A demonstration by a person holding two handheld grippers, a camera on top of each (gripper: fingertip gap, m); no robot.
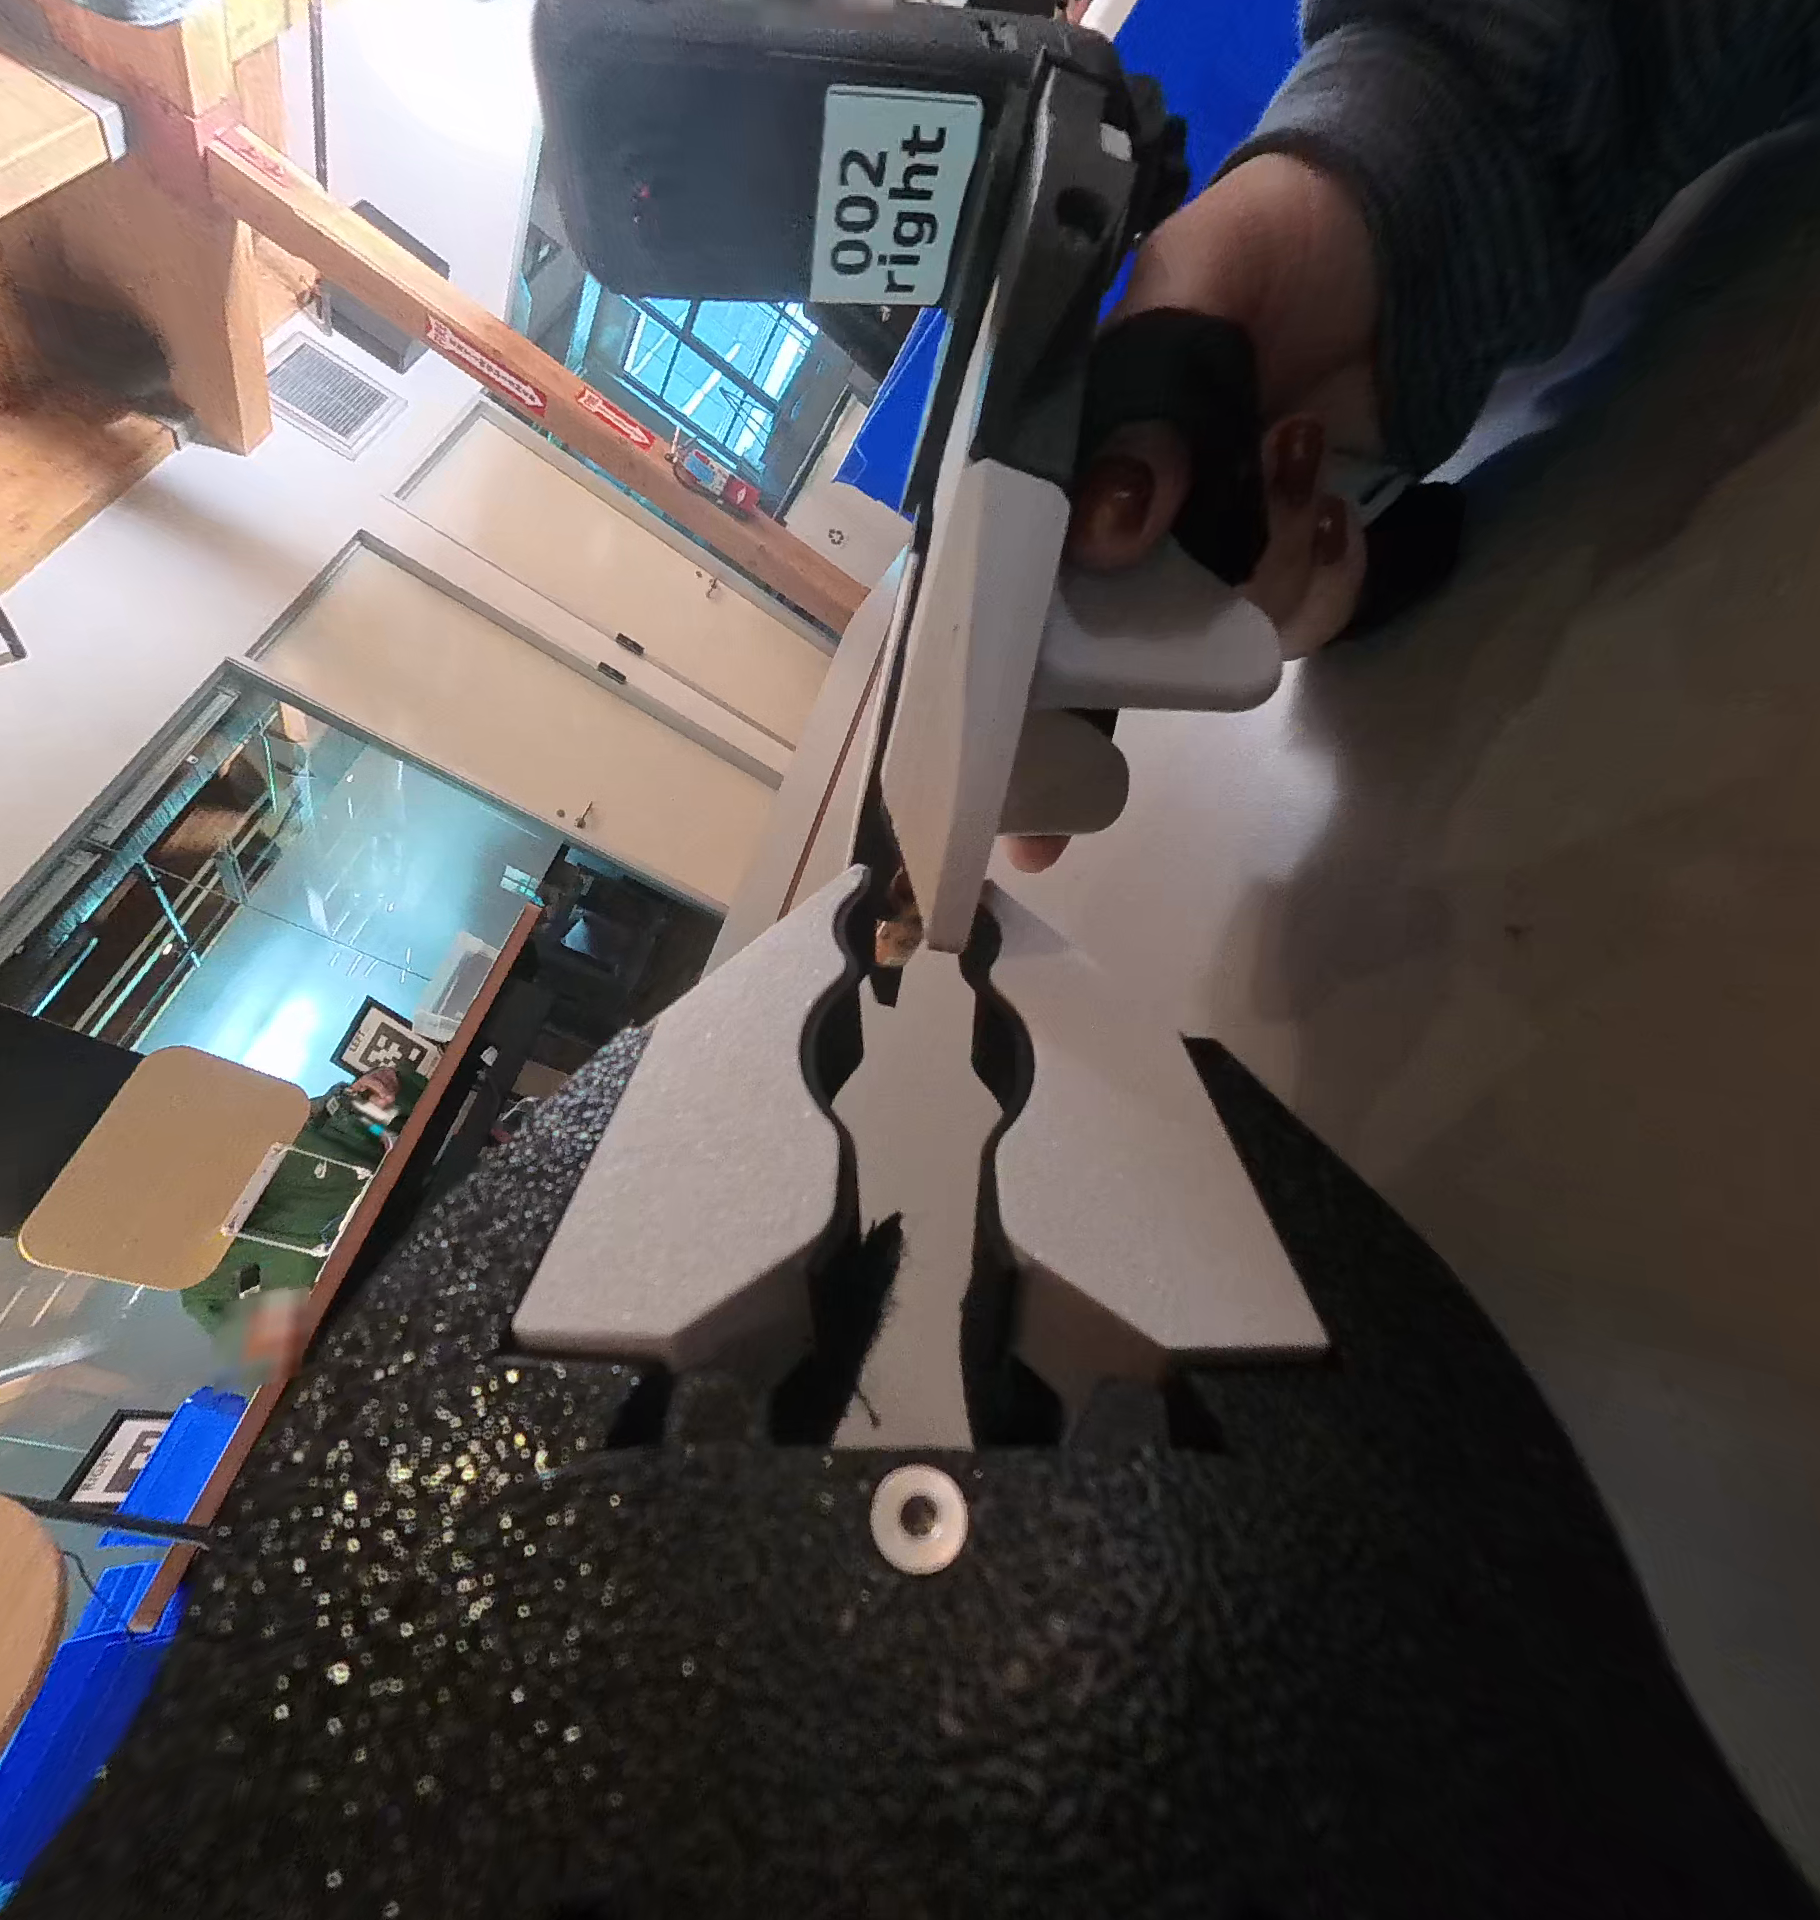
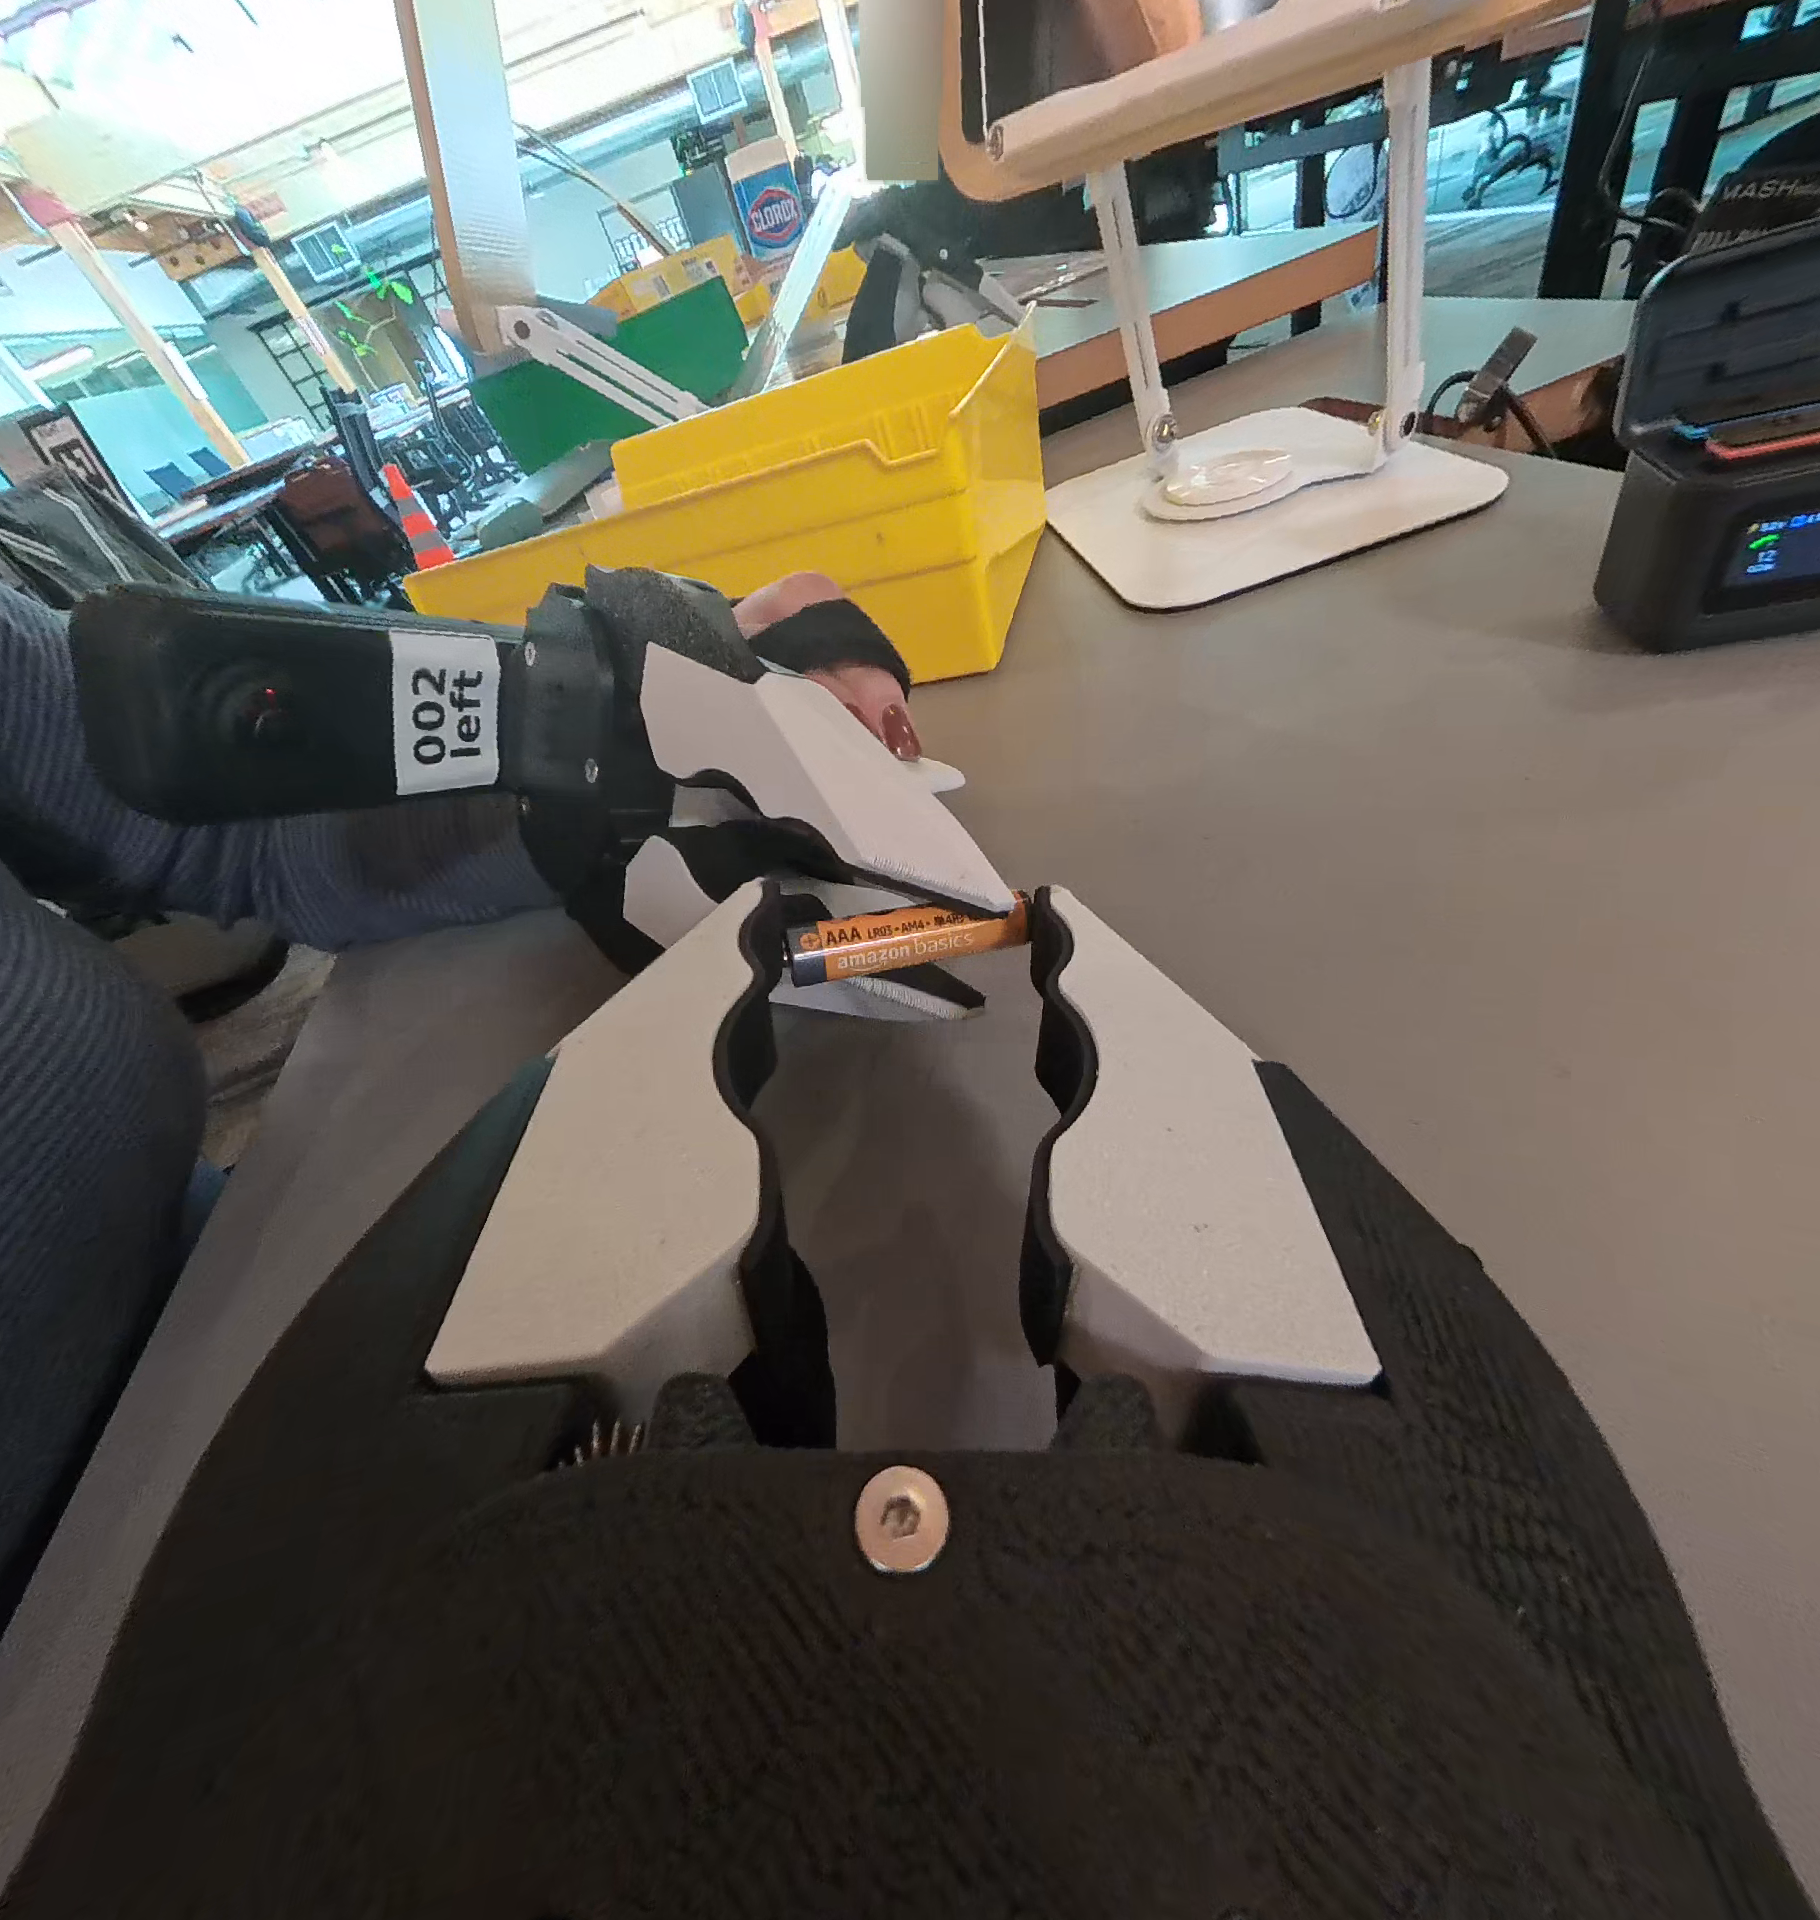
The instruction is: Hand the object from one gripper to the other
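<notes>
Grey table [image 2: 1405, 831] underneath, seen from the right wrist view. At the back, a yellow bin [image 2: 781, 520], empty side facing away, and a white stand [image 2: 1301, 520] to the right of it. Black device with a small lit screen [image 2: 1737, 468] at the far right edge.

Right gripper [image 2: 901, 914] pointing forward, jaws parted about one battery length. Left gripper [image 2: 989, 951] coming in from the left, held by a hand [image 2: 833, 644] with a black strap, crossing the right one's tips. Both raised off the table.

Battery [image 2: 906, 948], orange and black, lying crosswise in the air between the right gripper's two tips. Right end touching the right pad; left end just beside the other pad, contact there not clear, so cannot tell whether the right gripper has a grip on it. Sandwiched above and below by the left gripper's fingers [image 2: 916, 852], nearly closed, pinching the battery's sides. In the left wrist view only one end [image 1: 898, 935] showing at the tips, the rest hidden.
</notes>
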